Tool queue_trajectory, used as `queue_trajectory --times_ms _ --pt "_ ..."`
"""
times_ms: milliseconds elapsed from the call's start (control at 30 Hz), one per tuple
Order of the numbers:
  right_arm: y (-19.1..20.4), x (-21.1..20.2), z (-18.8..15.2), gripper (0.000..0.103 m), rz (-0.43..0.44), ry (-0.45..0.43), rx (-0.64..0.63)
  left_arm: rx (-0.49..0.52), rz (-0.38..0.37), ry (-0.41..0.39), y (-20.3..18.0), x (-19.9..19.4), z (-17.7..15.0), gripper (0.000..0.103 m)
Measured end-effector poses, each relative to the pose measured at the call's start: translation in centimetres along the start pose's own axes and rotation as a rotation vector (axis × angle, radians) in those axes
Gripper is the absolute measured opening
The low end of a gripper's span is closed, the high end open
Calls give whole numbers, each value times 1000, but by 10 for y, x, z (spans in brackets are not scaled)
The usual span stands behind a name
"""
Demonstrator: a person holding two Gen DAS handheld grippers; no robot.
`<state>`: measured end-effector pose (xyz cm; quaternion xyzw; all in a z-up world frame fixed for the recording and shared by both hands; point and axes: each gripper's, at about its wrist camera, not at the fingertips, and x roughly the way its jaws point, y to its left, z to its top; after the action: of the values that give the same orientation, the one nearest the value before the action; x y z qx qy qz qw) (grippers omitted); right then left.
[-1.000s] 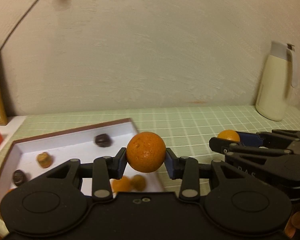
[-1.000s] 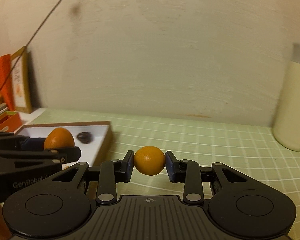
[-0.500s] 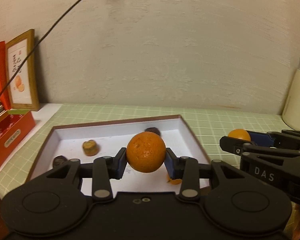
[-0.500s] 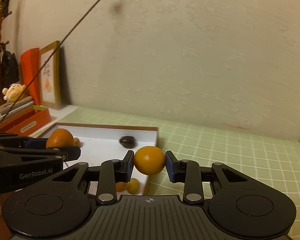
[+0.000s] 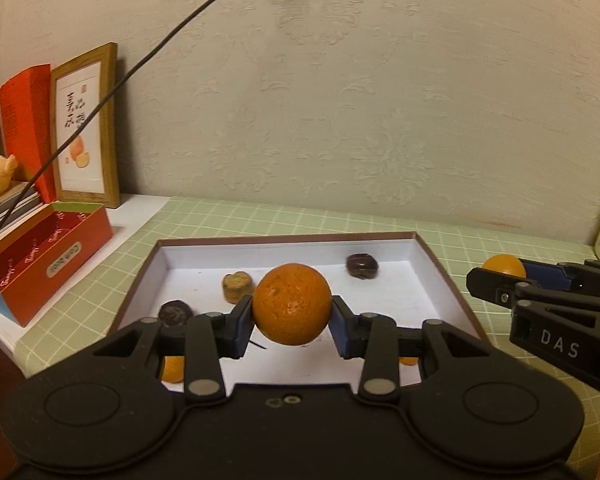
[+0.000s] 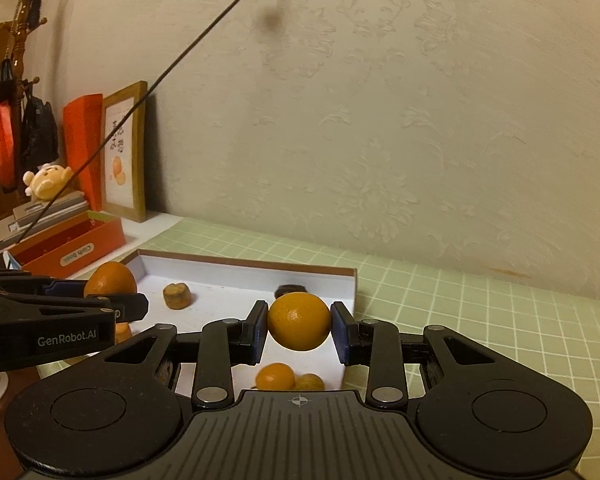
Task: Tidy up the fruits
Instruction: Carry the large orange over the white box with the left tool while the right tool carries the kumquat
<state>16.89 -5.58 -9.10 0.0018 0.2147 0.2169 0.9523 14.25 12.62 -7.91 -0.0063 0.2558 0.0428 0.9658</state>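
Swung leftward since a second ago, box (image 5: 440, 276) now centred under left gripper (image 5: 292, 322). Fingers clamped on big orange (image 5: 292, 304), held above the white box floor. Right gripper (image 6: 299, 334) closed on small orange (image 6: 299, 322), poised over the box's right rim. Inside: tan piece (image 5: 236, 287), two dark pieces (image 5: 362, 266), small oranges (image 6: 275, 376) near front. Red carton (image 5: 48, 256), frame (image 5: 86, 128) at left.

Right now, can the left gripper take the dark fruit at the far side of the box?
Probably not: the left gripper is shut on an orange. The way to the dark fruit in the box looks free.
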Motion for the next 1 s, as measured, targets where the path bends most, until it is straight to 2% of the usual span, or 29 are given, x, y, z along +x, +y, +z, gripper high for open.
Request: queue_trajectory --times_ms 667,1000 --pt "20 23 3 34 18 -8 -14 -56 61 0 32 6 2 30" --pt "21 48 11 34 12 2 -2 -67 91 10 44 26 10 30"
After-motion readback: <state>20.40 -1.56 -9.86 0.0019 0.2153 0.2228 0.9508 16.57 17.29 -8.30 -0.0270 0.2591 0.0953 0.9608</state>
